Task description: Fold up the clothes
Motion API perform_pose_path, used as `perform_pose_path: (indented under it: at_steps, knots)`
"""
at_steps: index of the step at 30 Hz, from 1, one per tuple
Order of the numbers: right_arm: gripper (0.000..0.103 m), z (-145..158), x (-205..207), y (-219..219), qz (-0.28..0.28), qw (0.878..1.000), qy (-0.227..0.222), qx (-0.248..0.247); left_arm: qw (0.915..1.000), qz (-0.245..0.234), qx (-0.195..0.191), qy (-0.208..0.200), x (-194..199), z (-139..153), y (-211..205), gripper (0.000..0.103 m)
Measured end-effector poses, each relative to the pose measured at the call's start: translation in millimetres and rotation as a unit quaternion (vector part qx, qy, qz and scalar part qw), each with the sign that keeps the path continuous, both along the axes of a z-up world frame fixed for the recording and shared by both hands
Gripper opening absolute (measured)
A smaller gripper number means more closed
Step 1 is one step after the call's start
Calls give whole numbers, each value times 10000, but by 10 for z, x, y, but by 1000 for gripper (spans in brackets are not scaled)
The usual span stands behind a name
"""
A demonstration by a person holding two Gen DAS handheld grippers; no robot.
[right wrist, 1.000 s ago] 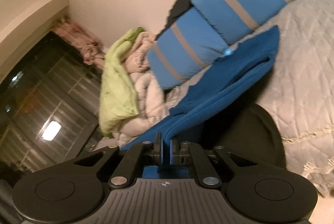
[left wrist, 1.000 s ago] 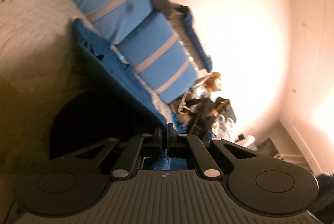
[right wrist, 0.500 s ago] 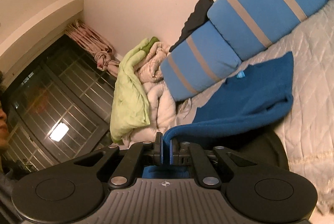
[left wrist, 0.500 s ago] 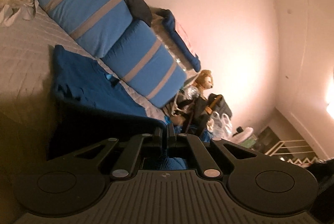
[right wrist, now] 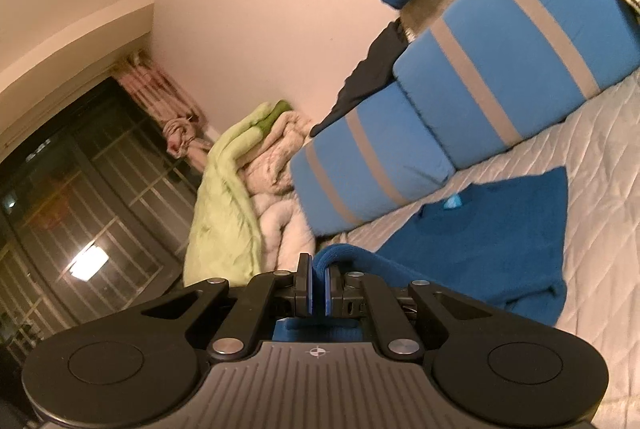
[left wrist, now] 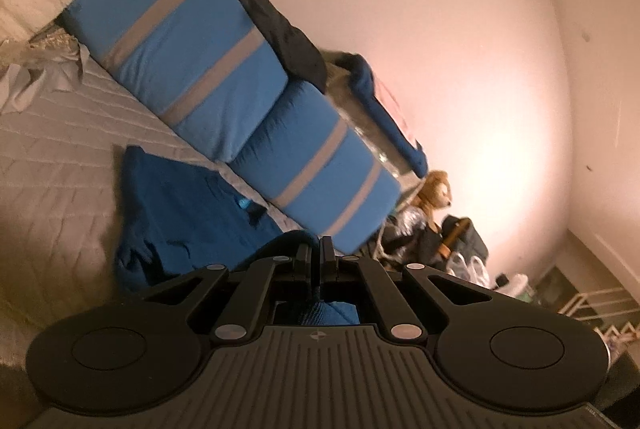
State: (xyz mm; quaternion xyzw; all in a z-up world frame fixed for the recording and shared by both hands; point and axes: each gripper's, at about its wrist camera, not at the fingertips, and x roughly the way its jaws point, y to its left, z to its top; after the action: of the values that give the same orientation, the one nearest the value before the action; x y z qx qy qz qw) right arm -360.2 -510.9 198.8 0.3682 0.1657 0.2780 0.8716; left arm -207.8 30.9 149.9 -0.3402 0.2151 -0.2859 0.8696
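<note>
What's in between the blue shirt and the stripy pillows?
Just a bare strip of white quilt. The right wrist view shows it best, between the blue shirt and the striped pillows; the left wrist view shows it too.

A bed with a pale quilted cover (right wrist: 600, 165) runs along a plain pinkish wall (left wrist: 420, 29). Two blue cushions with grey stripes (left wrist: 224, 77) lean against that wall, a dark cloth (left wrist: 280, 29) draped over their top edge. At one end a green and cream duvet (right wrist: 240, 197) is heaped up beside a dark barred window (right wrist: 80, 197) that mirrors a ceiling lamp, its pink curtain (right wrist: 172, 113) knotted back. At the other end sits a stuffed toy (left wrist: 436, 189) among bags, under a warm glow on the wall.
</note>
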Motion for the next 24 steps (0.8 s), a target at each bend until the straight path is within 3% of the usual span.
perform_pose_path:
  at_steps: [11, 19, 24]
  knots:
    - [8, 88, 471, -150, -695, 9969, 324, -195, 9994, 230, 240, -127, 426, 233, -18, 3]
    - [8, 130, 807, -151, -885, 9945, 398, -381, 9983, 235, 529, -56, 802, 403, -96, 3]
    - [8, 107, 1004, -180, -936, 9937, 467, -391, 9990, 202, 392, 71, 1034, 378, -100, 3]
